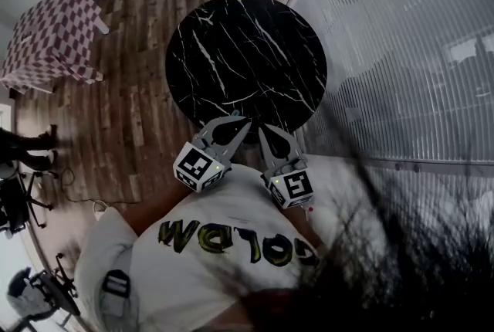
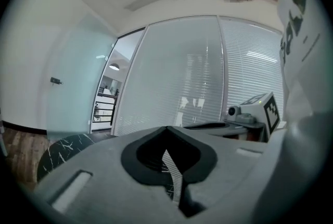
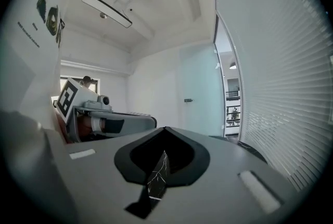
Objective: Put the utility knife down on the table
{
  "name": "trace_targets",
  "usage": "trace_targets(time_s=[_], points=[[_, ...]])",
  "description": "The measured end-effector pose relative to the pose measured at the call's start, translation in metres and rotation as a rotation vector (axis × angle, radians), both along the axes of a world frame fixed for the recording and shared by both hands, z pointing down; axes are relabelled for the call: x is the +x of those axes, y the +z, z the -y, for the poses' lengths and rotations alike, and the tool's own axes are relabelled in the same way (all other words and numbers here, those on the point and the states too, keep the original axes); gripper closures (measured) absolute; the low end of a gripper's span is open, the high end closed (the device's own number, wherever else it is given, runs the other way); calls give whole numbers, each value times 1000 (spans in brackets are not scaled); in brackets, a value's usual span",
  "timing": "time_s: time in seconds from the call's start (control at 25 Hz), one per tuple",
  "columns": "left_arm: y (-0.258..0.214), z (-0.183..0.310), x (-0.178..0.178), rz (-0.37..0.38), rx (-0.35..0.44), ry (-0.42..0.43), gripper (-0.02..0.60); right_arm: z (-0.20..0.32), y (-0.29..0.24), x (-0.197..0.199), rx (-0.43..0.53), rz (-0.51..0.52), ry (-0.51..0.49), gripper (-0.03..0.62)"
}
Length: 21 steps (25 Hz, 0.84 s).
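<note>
No utility knife shows in any view. The round black marble table [image 1: 245,60] has a bare top. Both grippers hover at its near edge, close to the person's chest, pointing roughly level. My left gripper [image 1: 242,122] is shut, its tips meeting [image 2: 167,129] with nothing between them. My right gripper [image 1: 267,131] sits beside it, also shut and empty [image 3: 165,130]. Each gripper shows in the other's view: the right gripper [image 2: 255,113] and the left gripper [image 3: 104,113]. A slice of the table [image 2: 62,147] appears low left in the left gripper view.
A pink-and-white checkered stool [image 1: 50,37] stands on the wood floor at the far left. A glass wall with blinds [image 1: 401,52] runs along the right. Office chairs [image 1: 15,199] sit at the lower left.
</note>
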<state>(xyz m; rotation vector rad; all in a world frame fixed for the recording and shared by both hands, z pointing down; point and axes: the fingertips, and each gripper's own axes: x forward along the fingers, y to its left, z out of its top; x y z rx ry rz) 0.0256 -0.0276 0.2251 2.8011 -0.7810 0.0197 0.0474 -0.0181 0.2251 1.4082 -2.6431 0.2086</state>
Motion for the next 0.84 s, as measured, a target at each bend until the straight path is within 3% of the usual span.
trace_targets(time_s=[0.84], points=[[5, 10, -3, -12, -32, -2, 577, 6, -1, -4, 6, -13, 14, 592]])
